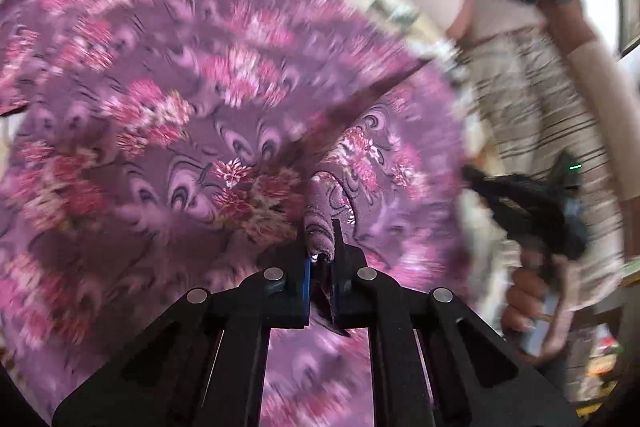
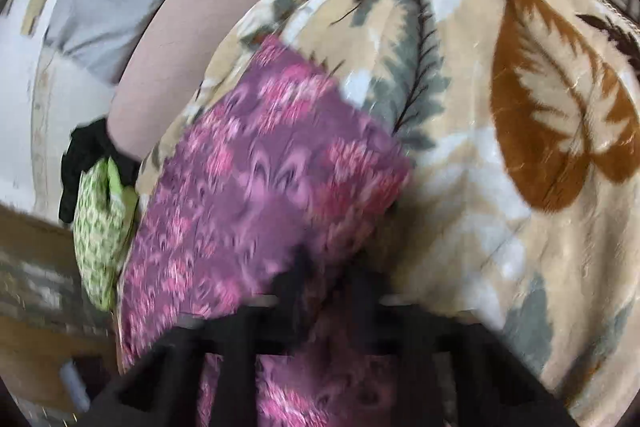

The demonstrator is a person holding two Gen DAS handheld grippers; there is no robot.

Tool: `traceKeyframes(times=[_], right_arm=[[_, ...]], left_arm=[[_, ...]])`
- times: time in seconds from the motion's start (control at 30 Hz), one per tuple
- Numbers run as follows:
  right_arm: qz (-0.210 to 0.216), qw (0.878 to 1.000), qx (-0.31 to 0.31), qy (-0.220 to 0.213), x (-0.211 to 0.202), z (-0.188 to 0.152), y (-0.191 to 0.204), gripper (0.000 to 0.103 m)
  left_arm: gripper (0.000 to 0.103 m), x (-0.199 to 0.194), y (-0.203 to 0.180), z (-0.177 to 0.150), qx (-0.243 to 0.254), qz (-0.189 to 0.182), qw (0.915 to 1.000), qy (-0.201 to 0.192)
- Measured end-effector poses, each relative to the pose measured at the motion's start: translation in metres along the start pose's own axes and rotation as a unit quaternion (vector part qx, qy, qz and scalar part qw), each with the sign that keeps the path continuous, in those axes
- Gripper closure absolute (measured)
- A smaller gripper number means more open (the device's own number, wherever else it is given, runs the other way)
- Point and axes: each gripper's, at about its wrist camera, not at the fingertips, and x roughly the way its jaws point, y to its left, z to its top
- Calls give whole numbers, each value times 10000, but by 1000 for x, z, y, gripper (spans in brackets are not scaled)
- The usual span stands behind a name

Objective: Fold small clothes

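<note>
A purple garment with pink flowers (image 1: 180,115) fills the left wrist view, spread out and blurred by motion. My left gripper (image 1: 320,251) is shut on a bunched fold of it. In the right wrist view the same garment (image 2: 260,187) hangs over a leaf-print blanket. My right gripper (image 2: 324,279) is blurred; its fingers look closed on the garment's edge. The right gripper also shows in the left wrist view (image 1: 532,215), held in a hand at the right.
A beige blanket with brown and grey leaves (image 2: 500,147) covers the surface under the garment. A green patterned cloth (image 2: 100,227) and a black item (image 2: 84,155) lie at the left. The person's striped clothing (image 1: 532,107) is at the right.
</note>
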Motion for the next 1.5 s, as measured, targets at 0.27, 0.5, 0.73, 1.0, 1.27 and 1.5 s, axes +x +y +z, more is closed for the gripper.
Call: traceKeyframes(times=[0.27, 0.5, 0.73, 1.0, 1.27, 1.5], right_arm=[[440, 9909, -1271, -23, -31, -52, 99, 97], [143, 9889, -1206, 852, 49, -97, 83, 97], [327, 9847, -1620, 560, 5, -96, 72, 64], [616, 9974, -256, 273, 7, -18, 27, 56], [545, 9958, 451, 583, 69, 31, 31, 82], [632, 9927, 785, 657, 59, 40, 25, 99]], left_arm=[[97, -100, 8, -50, 16, 154, 9974, -704], [97, -48, 79, -85, -590, 792, 9951, -41], [95, -45, 87, -82, -705, 616, 9956, -28], [95, -38, 85, -85, -682, 738, 9949, 26], [95, -35, 76, -86, -418, 1054, 9935, -39], [95, -34, 77, -87, -407, 1063, 9935, -36]])
